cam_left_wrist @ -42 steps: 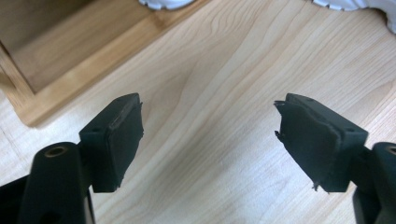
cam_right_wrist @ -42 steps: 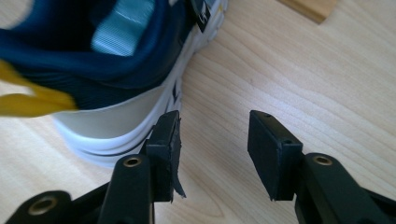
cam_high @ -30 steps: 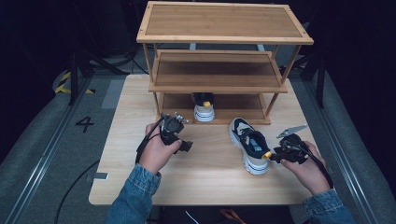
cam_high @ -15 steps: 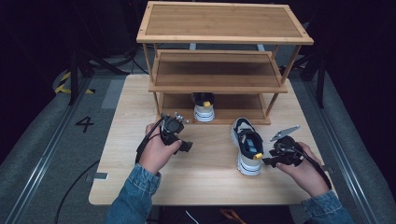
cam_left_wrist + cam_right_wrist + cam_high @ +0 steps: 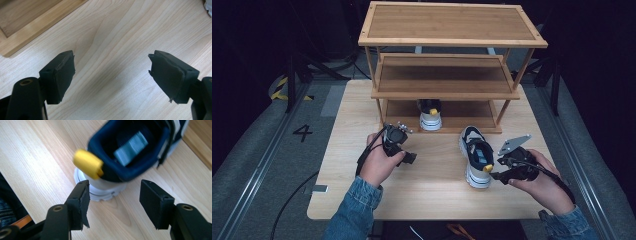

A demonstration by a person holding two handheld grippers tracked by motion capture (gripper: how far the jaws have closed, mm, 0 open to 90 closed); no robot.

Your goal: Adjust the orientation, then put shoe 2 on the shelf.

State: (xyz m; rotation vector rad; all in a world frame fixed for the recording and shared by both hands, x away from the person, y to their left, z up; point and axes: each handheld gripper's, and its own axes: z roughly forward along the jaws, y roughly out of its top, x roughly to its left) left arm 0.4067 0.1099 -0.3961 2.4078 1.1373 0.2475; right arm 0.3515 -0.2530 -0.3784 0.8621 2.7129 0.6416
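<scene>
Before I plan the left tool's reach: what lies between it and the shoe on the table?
Only bare tabletop lies between the left tool and the shoe, as the high view shows.

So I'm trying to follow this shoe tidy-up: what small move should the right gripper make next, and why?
Probably draw the right gripper a little farther back from the loose shoe. Its fingers have just been opening and now stand apart with nothing between them, close behind the heel. The other shoe sits on the rack's bottom shelf, so a fresh grip could follow.

Shoe [image 5: 476, 159] before rack [image 5: 447, 75]
</scene>
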